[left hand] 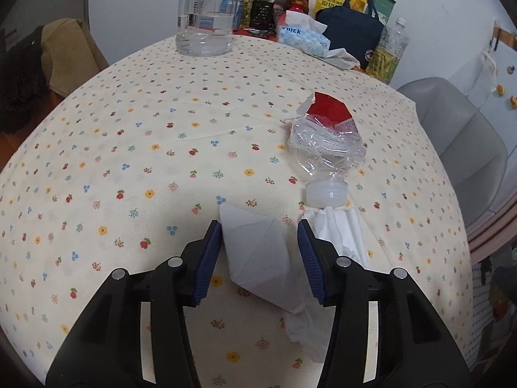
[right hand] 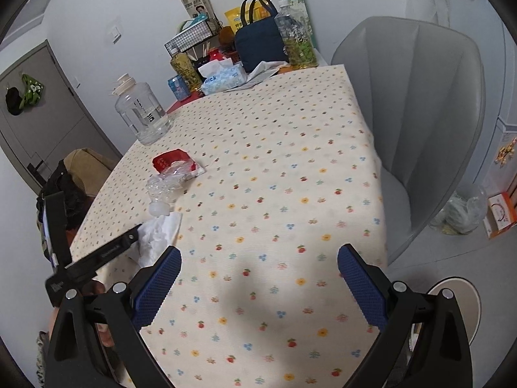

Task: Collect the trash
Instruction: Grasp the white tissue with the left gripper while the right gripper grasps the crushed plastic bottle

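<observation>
Near tabletop (left hand: 129, 129) edge | left tongs (left hand: 260, 242) half-closed around folded paper (left hand: 255, 252), pads not pressing; right tongs (right hand: 258, 278) apart, empty | risk: thin paper slips flat; crushed bottle (left hand: 326, 148) nudged.

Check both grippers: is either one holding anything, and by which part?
Nothing is gripped. The left gripper straddles the folded white tissue, one pad at its edge, the other apart. The right gripper is open over bare tablecloth.

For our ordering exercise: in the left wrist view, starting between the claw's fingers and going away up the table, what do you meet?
Folded white paper → white bottle cap → crushed clear bottle → red wrapper → tissue box.
</observation>
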`<state>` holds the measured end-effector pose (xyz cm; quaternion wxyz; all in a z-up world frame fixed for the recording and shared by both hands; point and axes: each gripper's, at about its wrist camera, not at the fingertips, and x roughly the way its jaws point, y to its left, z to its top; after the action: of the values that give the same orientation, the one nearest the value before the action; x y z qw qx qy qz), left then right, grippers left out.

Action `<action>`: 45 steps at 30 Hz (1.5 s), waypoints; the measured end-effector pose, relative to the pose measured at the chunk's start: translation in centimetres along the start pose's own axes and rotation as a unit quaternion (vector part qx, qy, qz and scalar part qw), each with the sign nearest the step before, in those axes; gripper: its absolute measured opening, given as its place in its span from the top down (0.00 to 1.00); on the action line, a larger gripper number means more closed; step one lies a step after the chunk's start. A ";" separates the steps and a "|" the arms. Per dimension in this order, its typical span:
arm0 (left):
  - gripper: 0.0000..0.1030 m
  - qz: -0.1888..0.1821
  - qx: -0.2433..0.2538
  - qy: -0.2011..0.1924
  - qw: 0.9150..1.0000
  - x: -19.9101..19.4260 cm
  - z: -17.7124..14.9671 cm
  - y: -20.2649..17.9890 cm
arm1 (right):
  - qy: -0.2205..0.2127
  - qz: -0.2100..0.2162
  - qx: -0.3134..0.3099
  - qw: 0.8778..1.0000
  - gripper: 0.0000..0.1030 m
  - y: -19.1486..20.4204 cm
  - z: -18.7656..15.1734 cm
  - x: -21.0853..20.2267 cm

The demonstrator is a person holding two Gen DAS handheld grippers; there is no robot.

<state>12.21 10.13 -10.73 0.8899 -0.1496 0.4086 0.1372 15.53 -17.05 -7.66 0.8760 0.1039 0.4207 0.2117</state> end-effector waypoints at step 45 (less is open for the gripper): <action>0.67 -0.013 -0.122 -0.059 0.991 -5.2 0.5 11.1 | 0.130 0.054 -0.063 0.988 0.69 13.5 5.2 16.4</action>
<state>5.19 19.86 -8.17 0.8892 -0.2538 0.3337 0.1833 24.93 2.45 -10.92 0.8061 0.0427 0.5106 0.2960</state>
